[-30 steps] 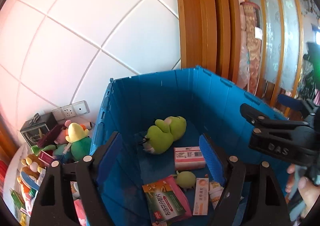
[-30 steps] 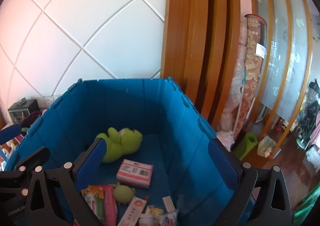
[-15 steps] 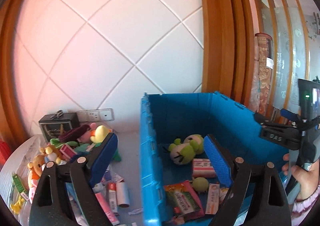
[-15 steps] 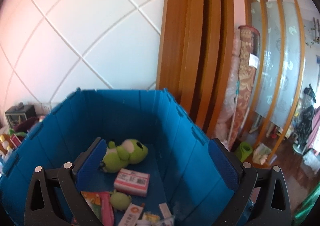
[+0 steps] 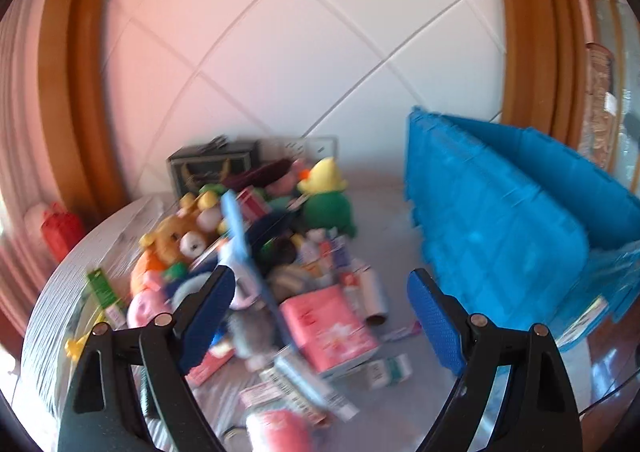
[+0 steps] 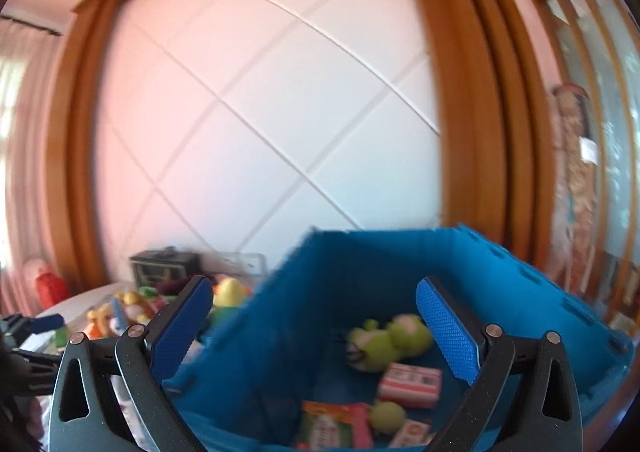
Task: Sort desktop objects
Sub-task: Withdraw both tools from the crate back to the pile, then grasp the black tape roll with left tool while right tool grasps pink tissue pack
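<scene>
My left gripper (image 5: 320, 312) is open and empty above a heap of toys and boxes on the table, over a pink box (image 5: 328, 326). A yellow-headed green plush (image 5: 326, 196) and a brown plush (image 5: 180, 232) lie in the heap. The blue crate (image 5: 500, 212) stands to the right. My right gripper (image 6: 316, 332) is open and empty above the blue crate (image 6: 304, 316). Inside it lie a green plush (image 6: 384, 340), a pink box (image 6: 410, 380) and a red-green box (image 6: 332, 426). Both views are blurred.
A black clock box (image 5: 214, 166) and a wall socket (image 5: 316, 146) stand at the back against the white panelled wall. A red object (image 5: 60, 228) sits beyond the table's left edge. A white tube (image 5: 374, 296) and small cartons lie between heap and crate.
My left gripper has swung left, from over the crate to over the heap of toys. My right gripper has also turned left, so the crate's left wall and the heap show.
</scene>
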